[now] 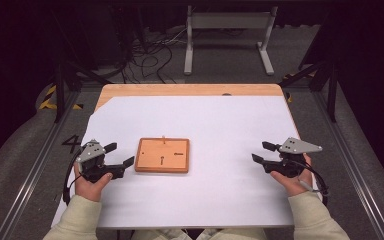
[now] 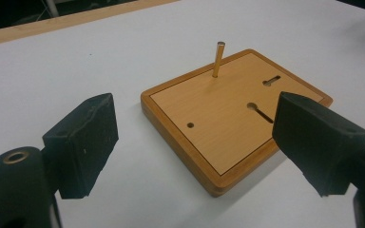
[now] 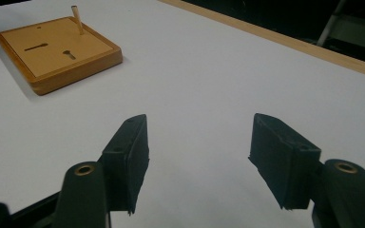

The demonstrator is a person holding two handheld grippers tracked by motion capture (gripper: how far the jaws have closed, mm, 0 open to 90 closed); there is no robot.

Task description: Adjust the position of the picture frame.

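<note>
A square wooden board (image 1: 162,155) lay flat on the white sheet (image 1: 220,115) that covered the table, a little left of the middle and toward the near side. It sat square to the table edges, with no clear long axis of its own. From its far edge, about midway along, a thin wooden peg (image 1: 163,139) stood in a hole; in the left gripper view the peg (image 2: 218,59) rose nearly upright with a slight lean, and in the right gripper view the same peg (image 3: 77,20) also tilted a little.

The board's top was a lighter inset panel framed by a darker, rounded rim. Two keyhole-shaped slots were cut into it: one (image 2: 260,111) near the centre, running near to far in the high view, and one (image 2: 272,81) toward the right side, running left to right. A small round hole (image 2: 190,125) sat near one corner, with nothing in it.

The left gripper (image 1: 115,154) rested just left of the board, pointing right toward it, with its jaws spread wide and holding nothing; it did not touch the board. The right gripper (image 1: 262,151) was held well apart from the board on the right, pointing left, its jaws likewise parted and bare. Each was held in a hand with a pale sleeve.
</note>
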